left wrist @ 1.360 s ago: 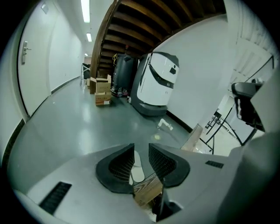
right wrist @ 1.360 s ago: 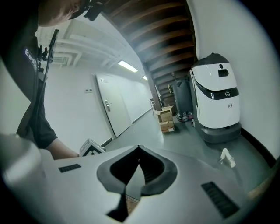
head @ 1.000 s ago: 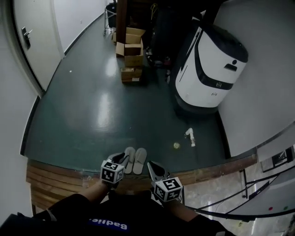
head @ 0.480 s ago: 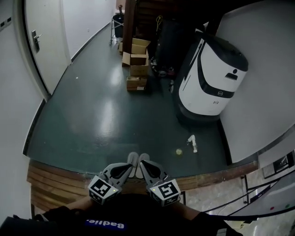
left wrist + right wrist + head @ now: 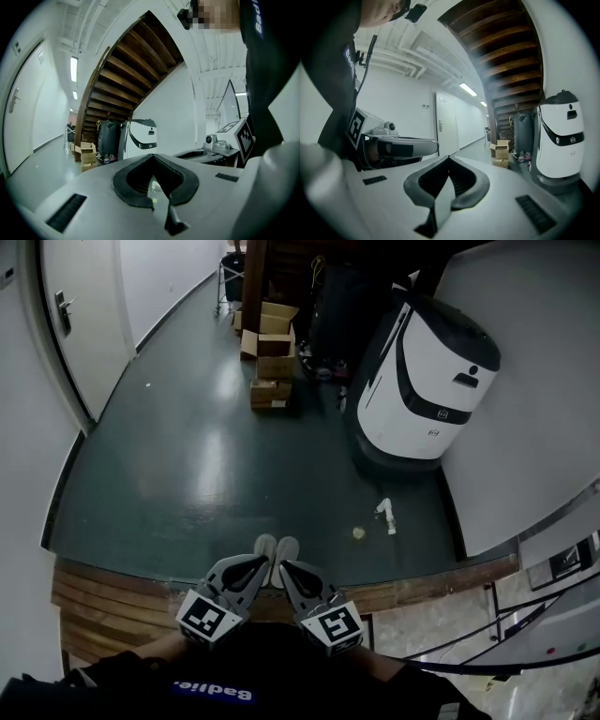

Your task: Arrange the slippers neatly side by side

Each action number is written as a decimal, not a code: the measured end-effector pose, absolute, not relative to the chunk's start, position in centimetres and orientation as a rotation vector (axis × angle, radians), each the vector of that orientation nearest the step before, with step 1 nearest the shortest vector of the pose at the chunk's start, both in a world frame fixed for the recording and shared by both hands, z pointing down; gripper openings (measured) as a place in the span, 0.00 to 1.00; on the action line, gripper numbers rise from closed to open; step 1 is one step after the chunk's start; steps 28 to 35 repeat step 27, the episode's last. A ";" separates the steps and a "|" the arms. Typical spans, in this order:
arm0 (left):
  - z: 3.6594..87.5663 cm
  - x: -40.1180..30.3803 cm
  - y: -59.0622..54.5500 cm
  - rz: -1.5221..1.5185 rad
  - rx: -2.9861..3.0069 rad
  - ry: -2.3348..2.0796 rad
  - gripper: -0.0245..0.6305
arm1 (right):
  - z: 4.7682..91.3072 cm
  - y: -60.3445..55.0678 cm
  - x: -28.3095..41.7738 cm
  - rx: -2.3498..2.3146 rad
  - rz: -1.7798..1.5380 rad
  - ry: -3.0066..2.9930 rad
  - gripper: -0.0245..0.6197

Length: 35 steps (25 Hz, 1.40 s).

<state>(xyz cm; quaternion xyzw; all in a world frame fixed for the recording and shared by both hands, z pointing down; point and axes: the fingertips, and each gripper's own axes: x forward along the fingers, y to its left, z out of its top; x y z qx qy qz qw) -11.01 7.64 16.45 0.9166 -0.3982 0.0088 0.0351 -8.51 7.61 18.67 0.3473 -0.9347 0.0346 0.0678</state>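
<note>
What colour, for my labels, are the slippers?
The slippers look white, shown best in the head view.

Looked like a corridor in an office or institutional building, not a home. Had a long, glossy dark green floor [image 5: 187,456] between plain white walls [image 5: 164,268], with a white door [image 5: 89,324] and its lever handle [image 5: 64,301] at one side. Was lit by long strip lights [image 5: 73,69]. Held a wooden staircase [image 5: 126,70] rising overhead, some open cardboard boxes [image 5: 272,343] stacked near its foot, and a large white service robot [image 5: 422,381] standing close to the wall.
</note>
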 end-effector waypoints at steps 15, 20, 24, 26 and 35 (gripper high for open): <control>18.3 -9.9 7.6 0.059 2.790 -1.145 0.04 | 19.6 7.6 -7.6 1.083 0.123 -2.765 0.03; 18.4 -9.8 7.6 0.058 2.784 -1.136 0.04 | 19.6 7.7 -7.6 1.081 0.127 -2.752 0.03; 18.6 -9.6 7.6 0.071 2.781 -1.131 0.04 | 19.7 7.7 -7.3 1.084 0.132 -2.758 0.03; 18.8 -9.4 7.6 0.073 2.776 -1.128 0.04 | 19.9 7.8 -7.1 1.083 0.147 -2.750 0.03; 18.8 -9.3 7.6 0.074 2.774 -1.126 0.04 | 20.0 7.8 -7.0 1.082 0.155 -2.745 0.03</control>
